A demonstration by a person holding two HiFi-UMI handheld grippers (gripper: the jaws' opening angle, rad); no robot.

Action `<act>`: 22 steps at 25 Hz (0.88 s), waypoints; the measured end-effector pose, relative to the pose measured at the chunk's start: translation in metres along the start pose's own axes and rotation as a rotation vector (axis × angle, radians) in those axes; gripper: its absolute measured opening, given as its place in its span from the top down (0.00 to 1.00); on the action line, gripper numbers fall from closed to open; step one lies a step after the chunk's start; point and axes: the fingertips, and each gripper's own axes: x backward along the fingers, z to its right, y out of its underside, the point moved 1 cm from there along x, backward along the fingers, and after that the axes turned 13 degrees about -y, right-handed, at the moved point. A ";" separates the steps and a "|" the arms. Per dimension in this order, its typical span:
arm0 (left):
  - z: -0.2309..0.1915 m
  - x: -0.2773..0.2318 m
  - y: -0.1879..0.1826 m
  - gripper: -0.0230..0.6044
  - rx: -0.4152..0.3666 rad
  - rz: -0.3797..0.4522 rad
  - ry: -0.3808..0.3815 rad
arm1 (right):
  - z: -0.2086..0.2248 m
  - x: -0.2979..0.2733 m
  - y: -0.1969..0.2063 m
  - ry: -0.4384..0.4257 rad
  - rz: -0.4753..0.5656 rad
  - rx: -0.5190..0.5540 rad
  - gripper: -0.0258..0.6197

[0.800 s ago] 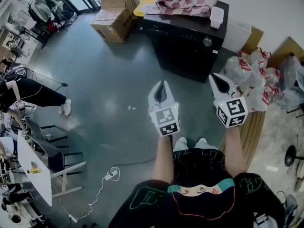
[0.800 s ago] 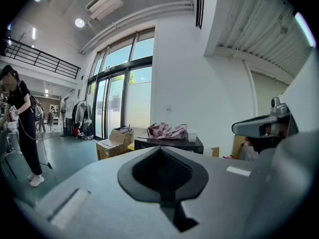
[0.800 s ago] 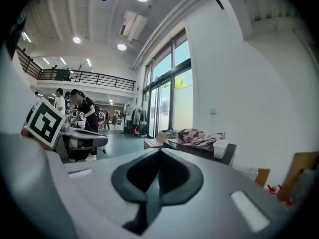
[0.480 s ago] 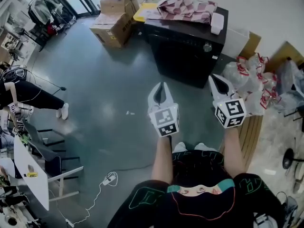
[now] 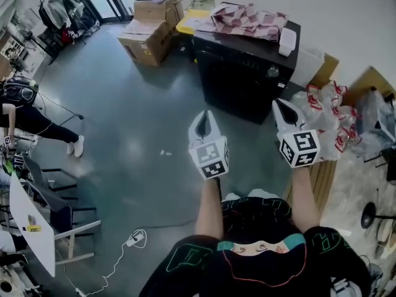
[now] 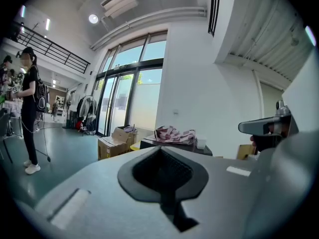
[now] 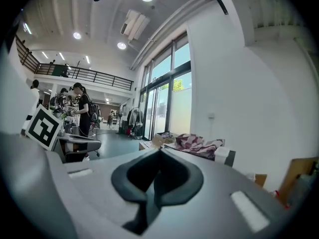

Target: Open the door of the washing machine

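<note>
The black washing machine (image 5: 244,73) stands against the white wall ahead, its front dark and its door closed, a round knob (image 5: 272,72) near its top right. Checked cloth (image 5: 247,16) and a white container (image 5: 287,41) lie on its top. My left gripper (image 5: 205,124) hovers shut and empty, well short of the machine's front. My right gripper (image 5: 281,107) is also shut and empty, near the machine's lower right corner. In the left gripper view the machine's top (image 6: 174,142) shows far off beyond the closed jaws; in the right gripper view the cloth (image 7: 195,144) shows likewise.
Cardboard boxes (image 5: 148,33) and a yellow item (image 5: 192,21) stand left of the machine. White plastic bags (image 5: 325,113) and more cardboard (image 5: 322,57) pile at its right. A person (image 5: 25,113), a white table (image 5: 28,218) and chairs are at far left. A cable (image 5: 133,240) lies on the floor.
The whole head view has shifted slightly; both grippers sit a little closer to the machine. Their jaws stay shut.
</note>
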 end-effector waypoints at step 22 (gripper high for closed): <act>0.006 -0.119 0.020 0.95 0.023 -0.052 -0.094 | 0.091 -0.098 0.018 -0.042 -0.048 -0.031 0.96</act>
